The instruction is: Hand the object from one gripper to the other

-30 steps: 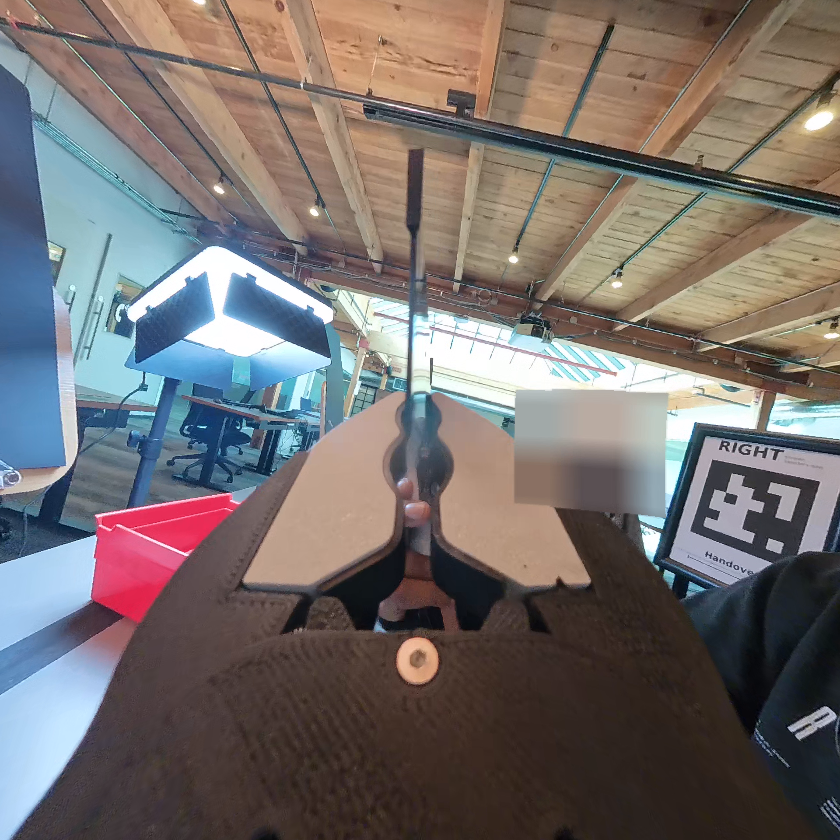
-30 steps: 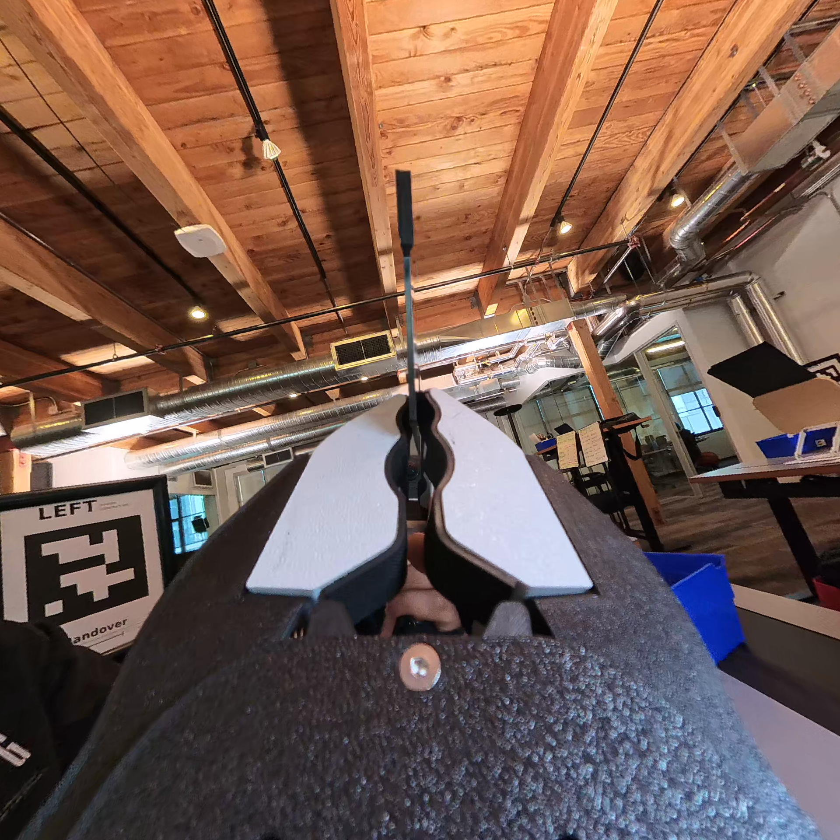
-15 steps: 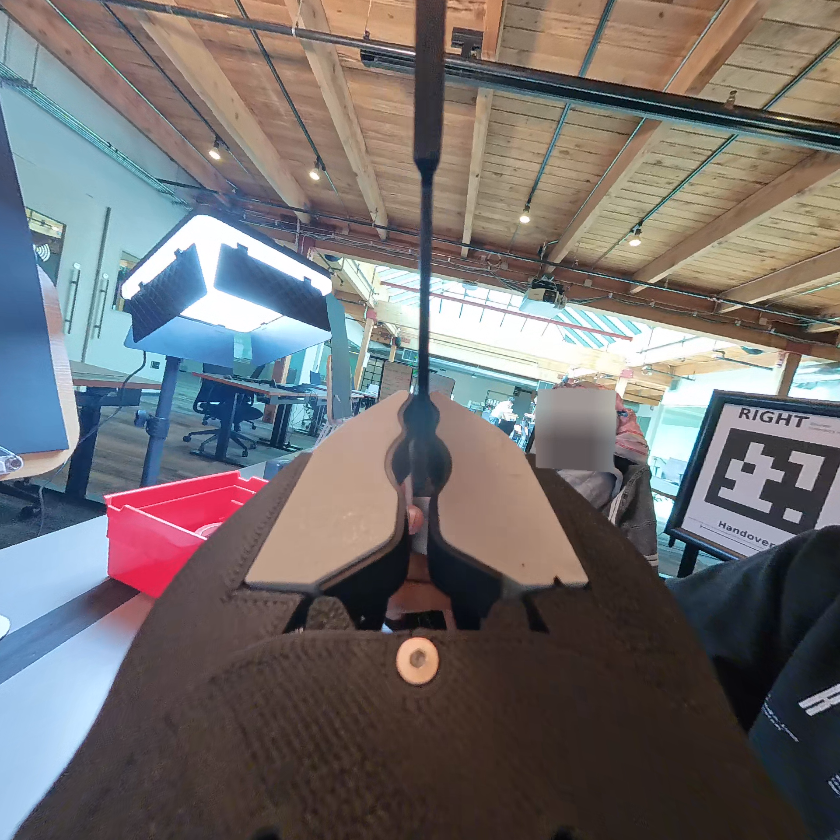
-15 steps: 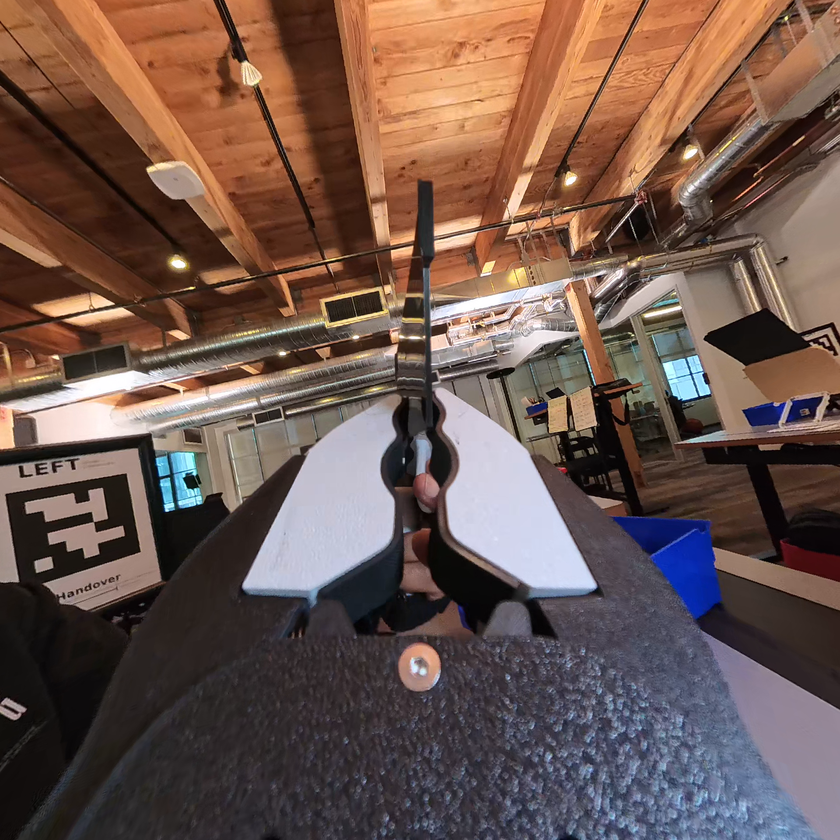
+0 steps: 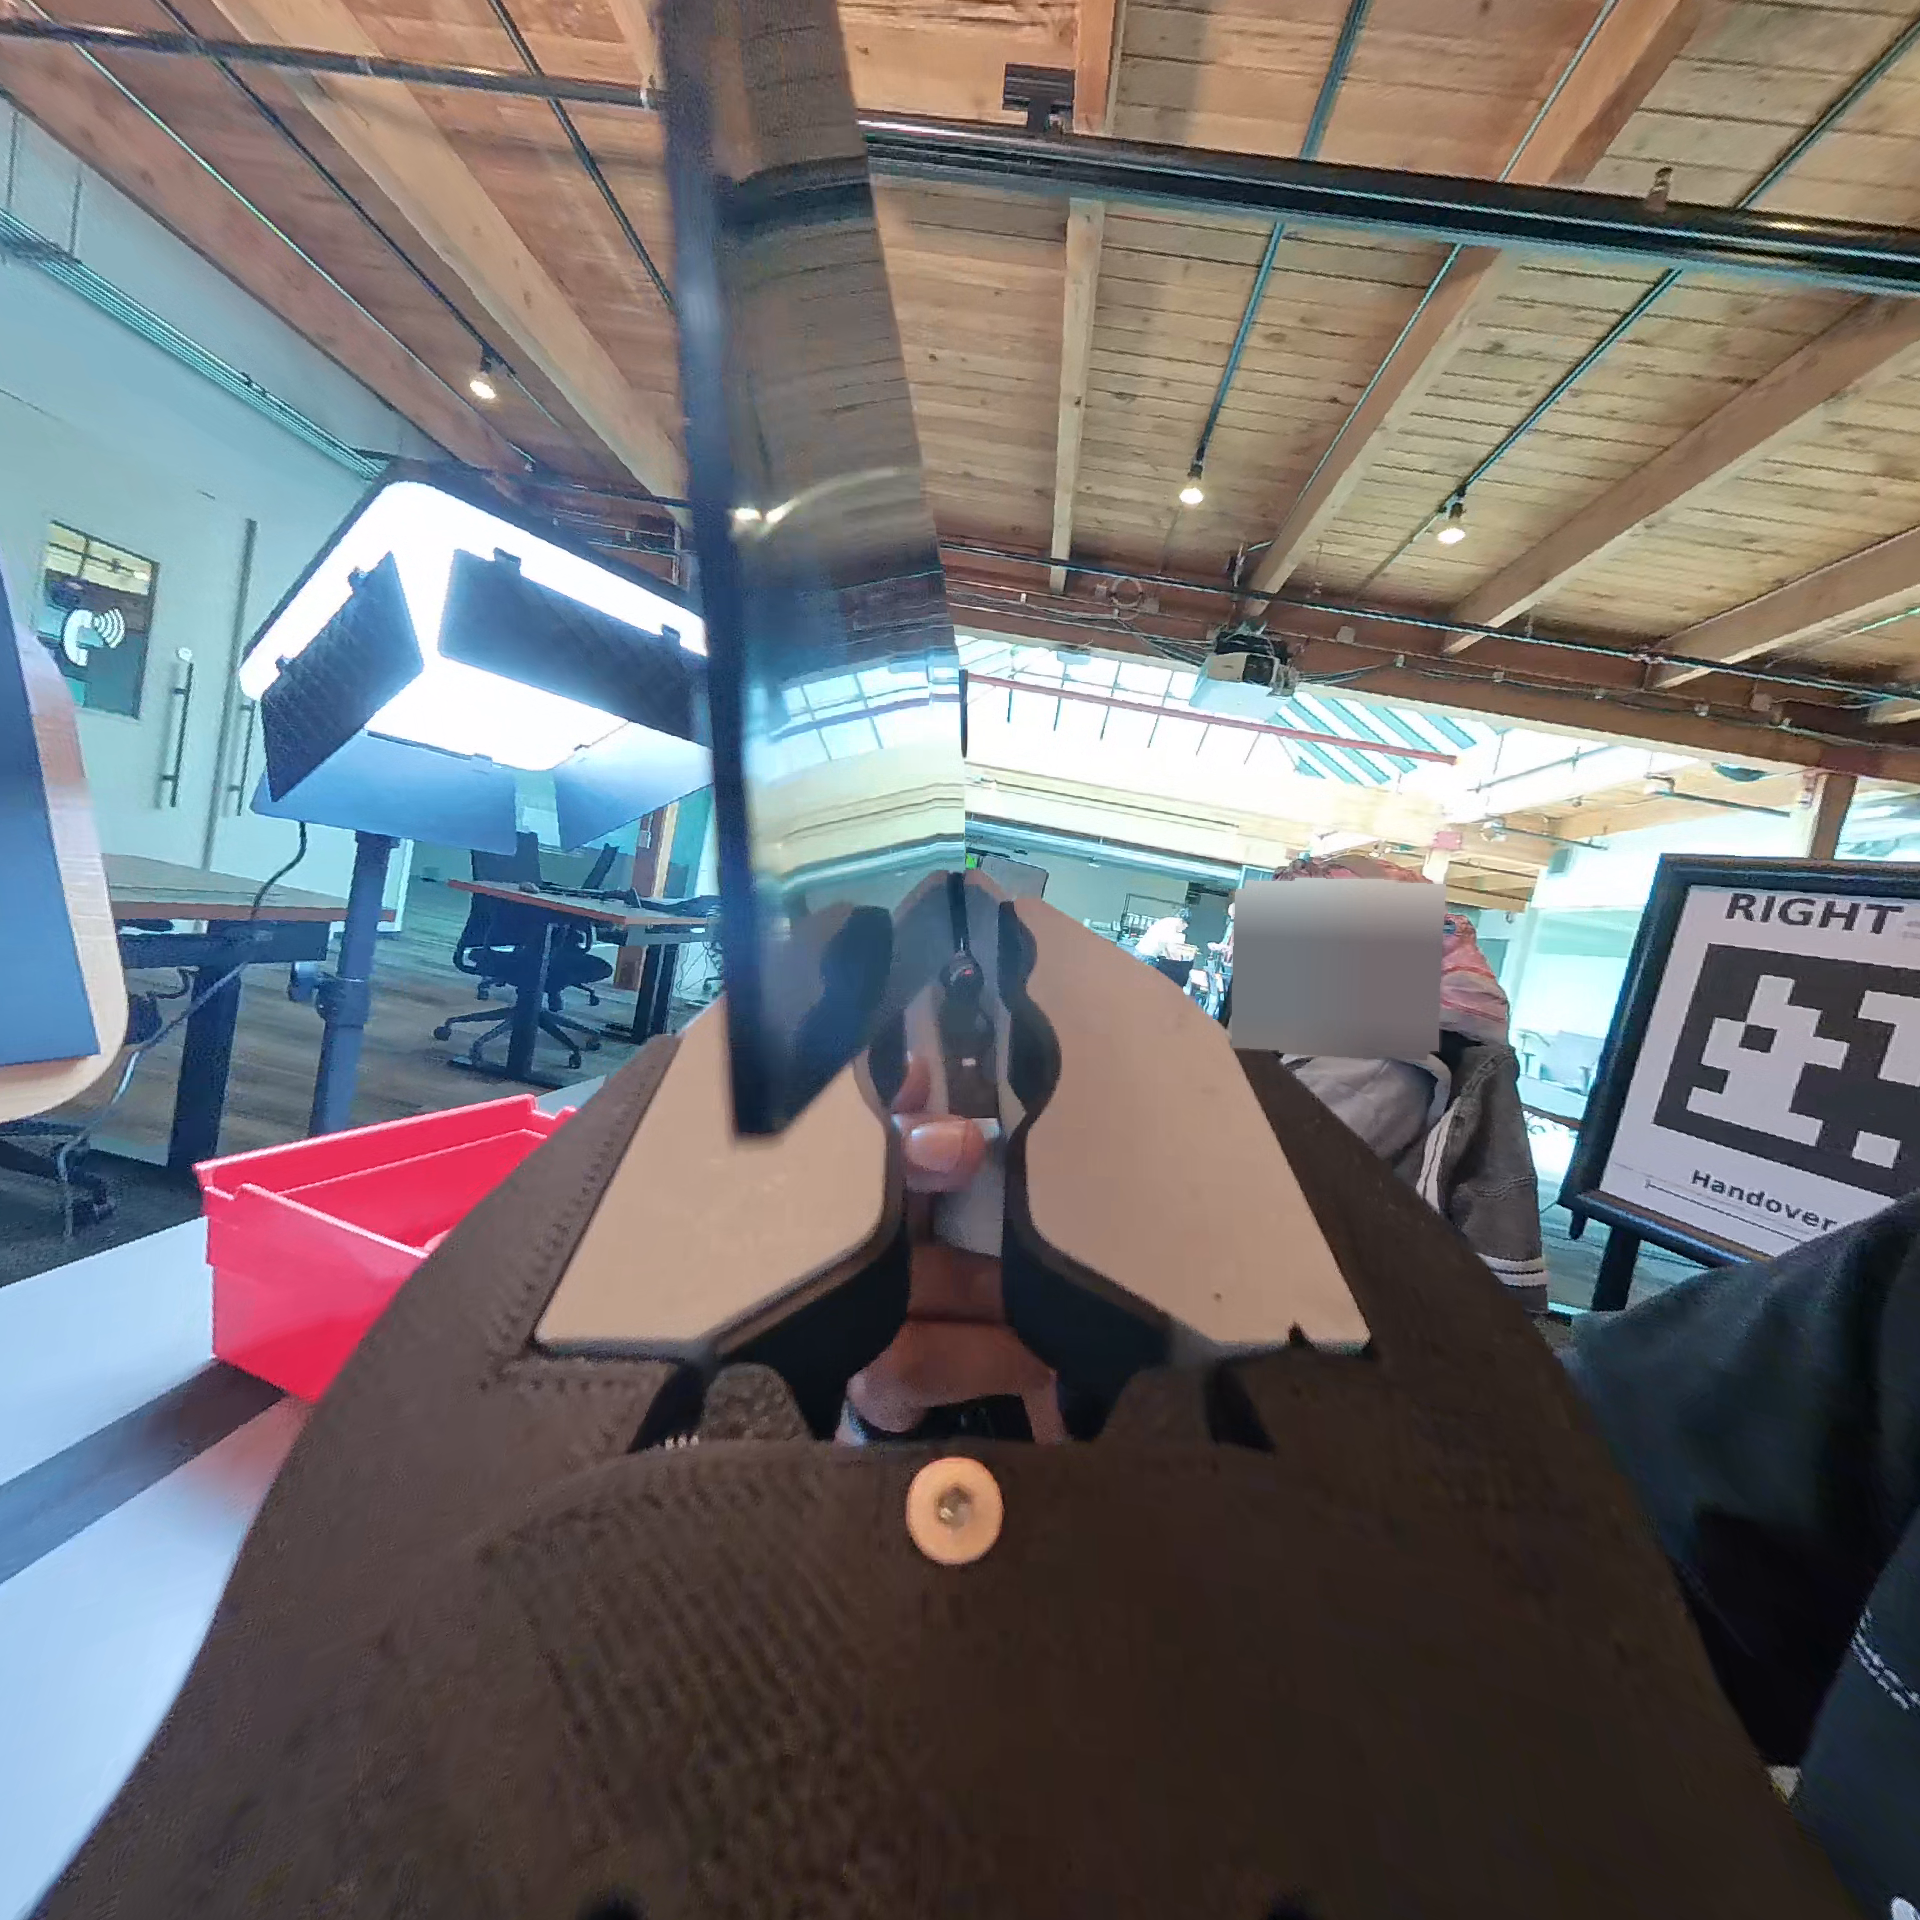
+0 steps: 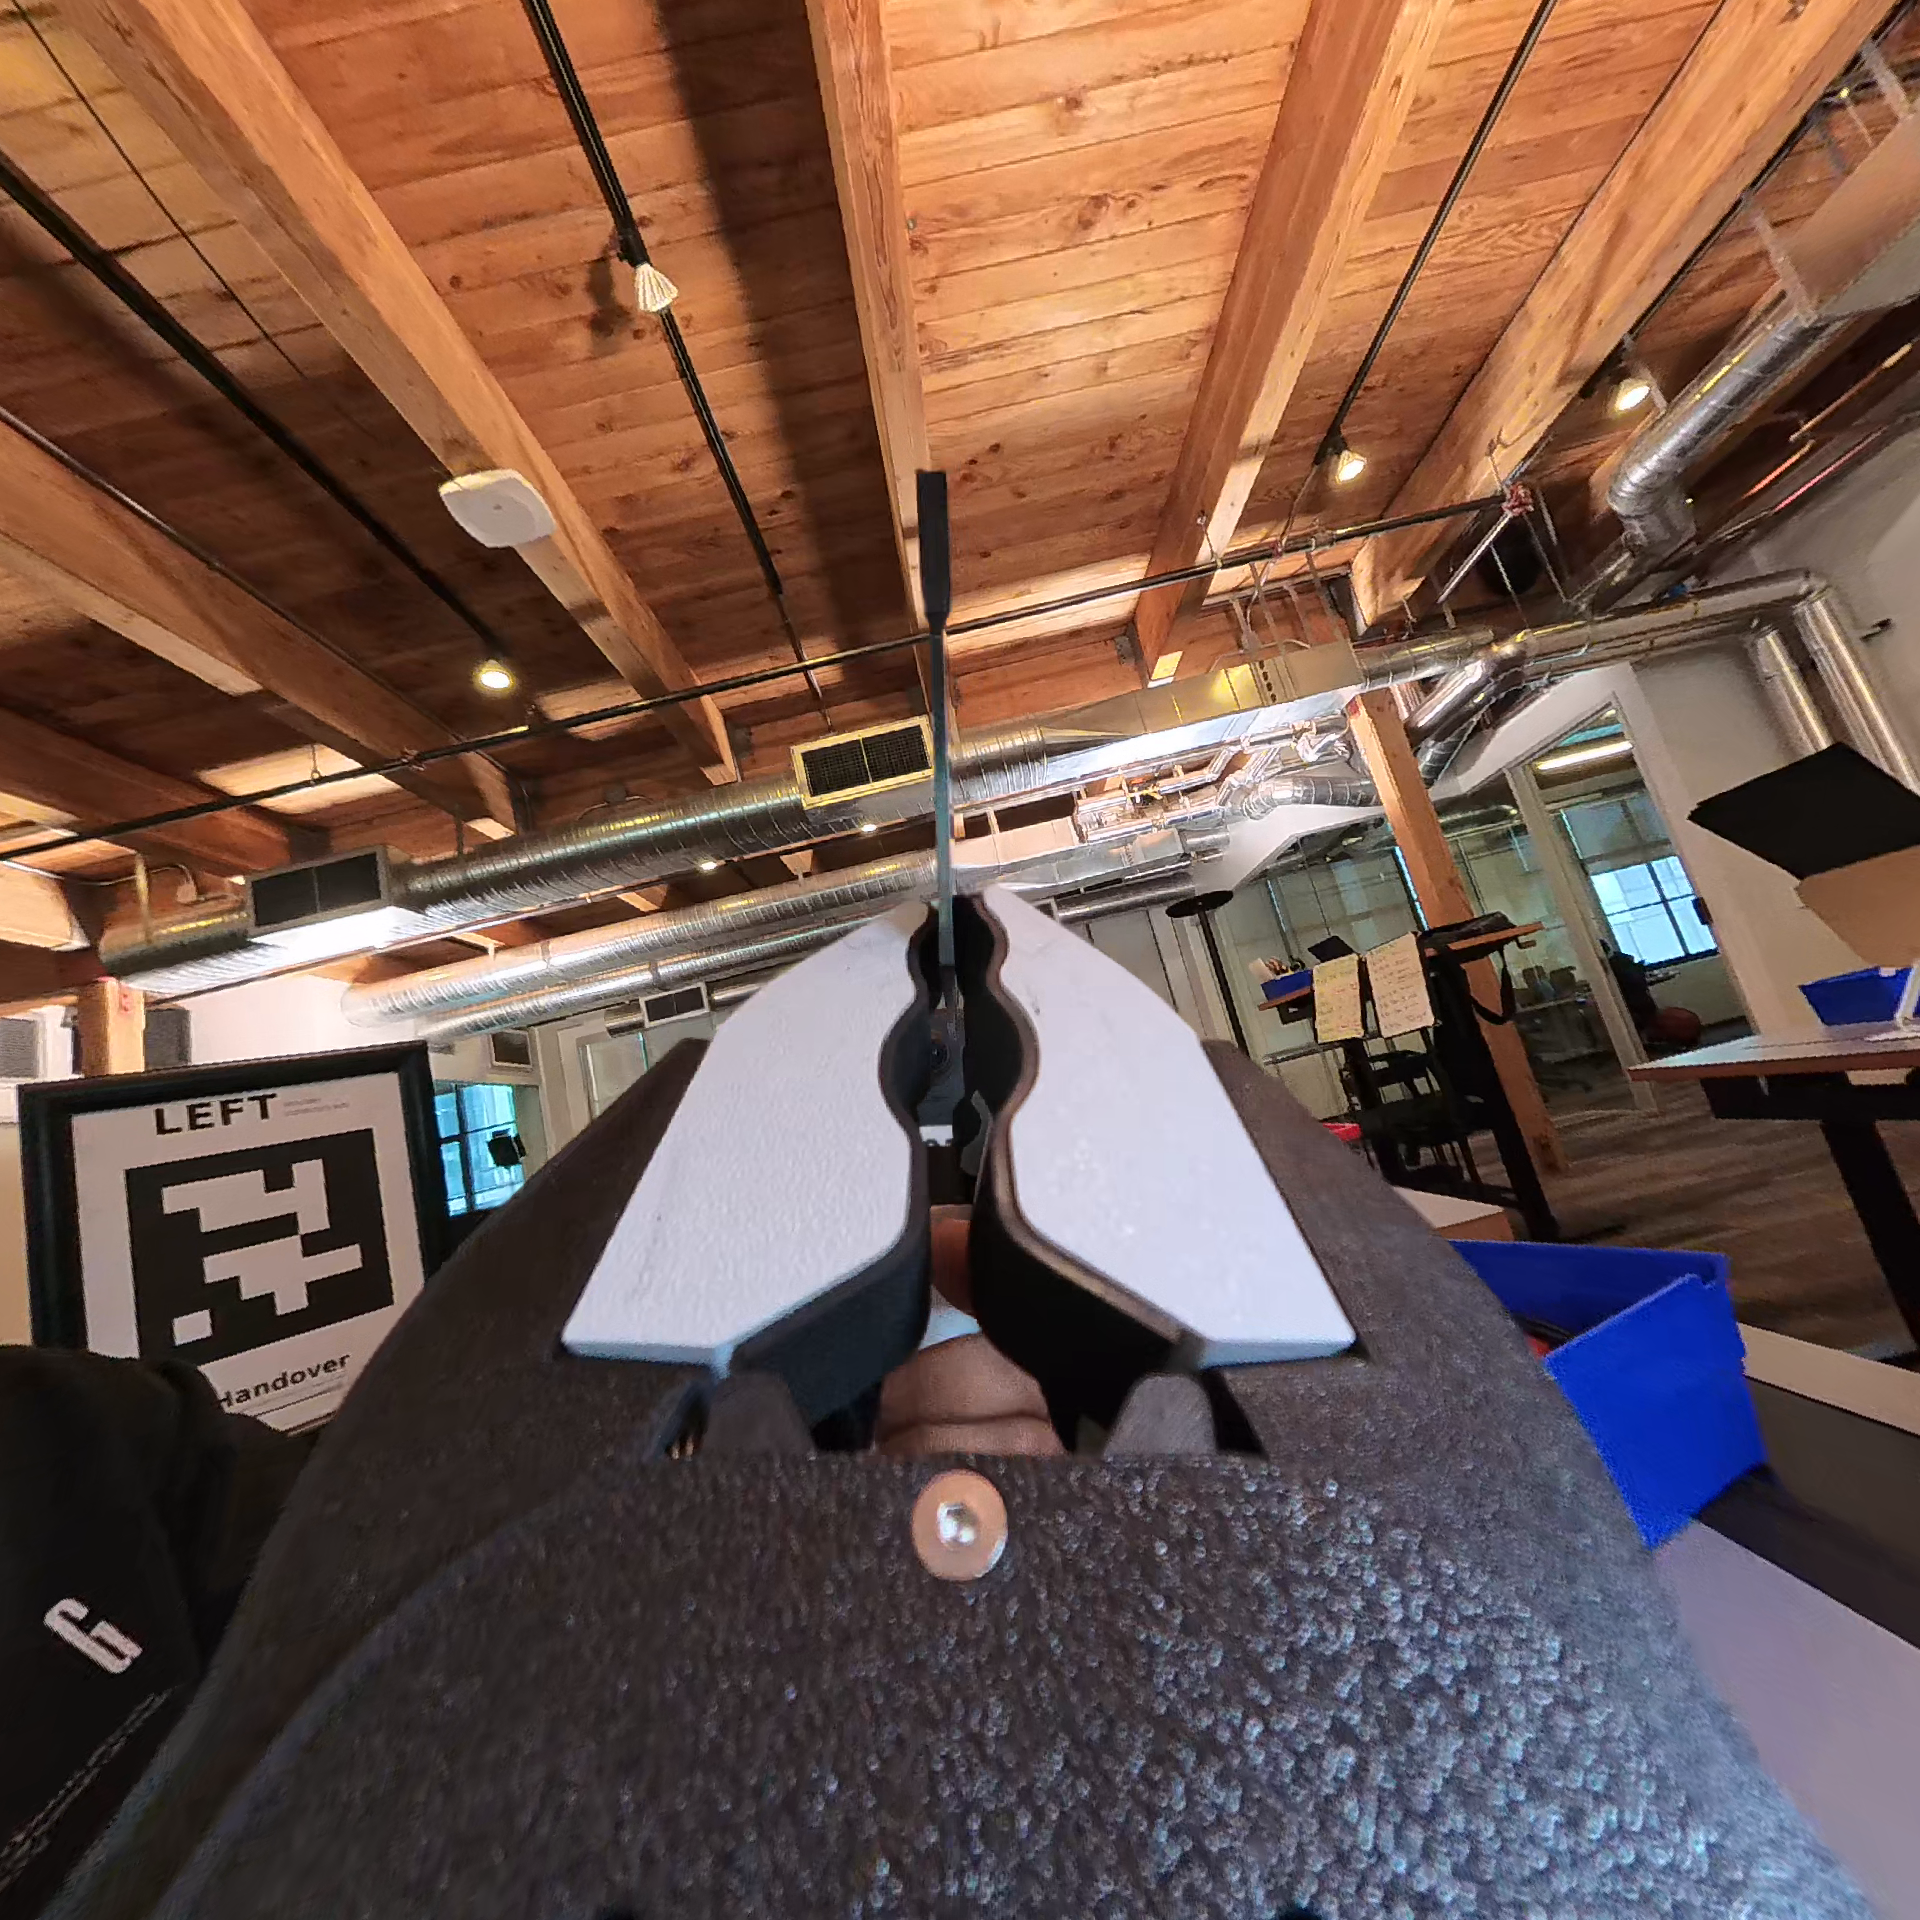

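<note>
Left gripper (image 5: 956,925) fingers look pinched together behind a glossy dark plate (image 5: 821,582); right gripper (image 6: 951,914) clamps a thin black rod (image 6: 935,644) upright for passing

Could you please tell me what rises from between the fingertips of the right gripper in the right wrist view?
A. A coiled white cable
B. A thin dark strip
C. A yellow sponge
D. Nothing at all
B: a thin dark strip stands straight up out of the closed tips of the right gripper, pointing at the wooden ceiling.
</note>
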A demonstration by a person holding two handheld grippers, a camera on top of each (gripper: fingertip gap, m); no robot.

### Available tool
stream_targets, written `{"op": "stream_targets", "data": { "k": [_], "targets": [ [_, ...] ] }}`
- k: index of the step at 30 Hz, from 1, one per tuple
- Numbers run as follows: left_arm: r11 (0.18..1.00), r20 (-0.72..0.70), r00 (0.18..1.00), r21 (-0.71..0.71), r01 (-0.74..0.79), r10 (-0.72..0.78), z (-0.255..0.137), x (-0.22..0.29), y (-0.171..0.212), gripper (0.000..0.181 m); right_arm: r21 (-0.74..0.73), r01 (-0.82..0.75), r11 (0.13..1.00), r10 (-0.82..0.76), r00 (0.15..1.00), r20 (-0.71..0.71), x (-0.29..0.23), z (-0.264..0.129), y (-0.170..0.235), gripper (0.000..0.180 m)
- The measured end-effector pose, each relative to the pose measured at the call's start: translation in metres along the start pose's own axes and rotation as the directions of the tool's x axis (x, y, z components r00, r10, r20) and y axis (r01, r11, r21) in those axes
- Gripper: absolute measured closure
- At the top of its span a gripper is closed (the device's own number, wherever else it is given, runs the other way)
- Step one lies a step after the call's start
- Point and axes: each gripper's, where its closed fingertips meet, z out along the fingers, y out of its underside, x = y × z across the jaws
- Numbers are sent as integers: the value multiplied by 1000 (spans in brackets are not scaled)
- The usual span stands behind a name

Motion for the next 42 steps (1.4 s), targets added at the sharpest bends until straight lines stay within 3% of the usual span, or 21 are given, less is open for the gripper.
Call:
{"op": "stream_targets", "data": {
  "k": [3,6,14,16,21,29,33,35,38,42],
  "targets": [
    [1000,10,1000,2,28,-28,0,-4,5,179,-14,-5,1000,5,1000,-14,1,3,11,178],
    [997,0,998,-44,57,-57,-2,-7,6,178,-52,-30,998,30,999,-16,5,2,15,178],
    [993,-37,995,-77,86,-89,-10,-7,-3,175,-223,140,965,-151,988,-34,3,1,8,168],
    [991,-35,995,-97,93,-97,-11,-8,-1,177,-235,138,962,-151,988,-39,4,-1,7,176],
    [991,-46,993,-88,102,-106,-12,-9,-1,181,-218,140,966,-150,988,-29,3,-1,9,178],
    [999,-2,1000,-22,-30,30,0,2,2,180,20,-18,1000,18,1000,17,-5,1,11,178],
    [996,-4,1000,-85,-6,6,-5,-1,-1,180,-90,54,994,-55,998,-16,-2,4,17,177],
    [995,-5,1000,-97,11,-12,-8,-3,-7,174,-134,101,986,-104,994,-16,-3,5,13,170],
    [984,-32,999,-178,18,-24,-13,0,-7,180,-212,164,963,-170,985,-7,-4,4,9,161],
    [974,-35,999,-225,3,-11,-14,3,-6,179,-261,200,944,-203,979,16,-8,4,13,177]
  ]
}}
